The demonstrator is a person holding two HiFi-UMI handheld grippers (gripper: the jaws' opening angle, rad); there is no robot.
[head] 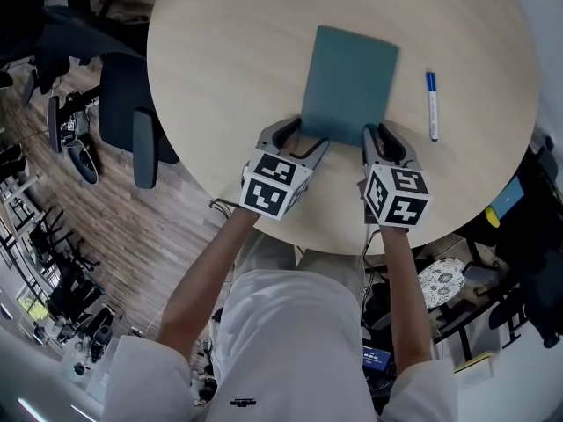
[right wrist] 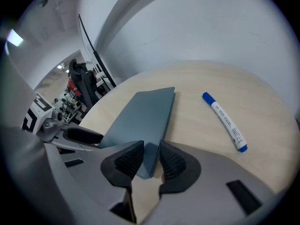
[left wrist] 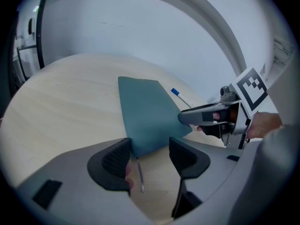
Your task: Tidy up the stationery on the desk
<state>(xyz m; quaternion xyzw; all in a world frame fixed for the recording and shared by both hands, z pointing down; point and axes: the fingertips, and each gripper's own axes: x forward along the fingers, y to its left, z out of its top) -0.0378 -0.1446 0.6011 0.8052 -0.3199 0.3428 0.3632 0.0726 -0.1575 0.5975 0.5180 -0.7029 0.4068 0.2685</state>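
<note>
A teal notebook (head: 349, 82) lies in the middle of the round wooden table (head: 220, 51). A white marker with a blue cap (head: 432, 105) lies to its right, apart from it. My left gripper (head: 301, 137) stands open at the notebook's near left corner (left wrist: 143, 125), which sits between its wide-spread pads (left wrist: 114, 161). My right gripper (head: 377, 135) is at the near right corner, shut on the notebook's edge (right wrist: 149, 158). The marker (right wrist: 225, 121) shows right of the right gripper (right wrist: 150, 157). In the left gripper view, the right gripper (left wrist: 187, 117) rests on the notebook's far corner.
Dark office chairs (head: 132, 126) stand off the table's left edge over a wood floor. Boxes and clutter (head: 515, 227) sit below the table's right rim. The near table edge runs just under both grippers.
</note>
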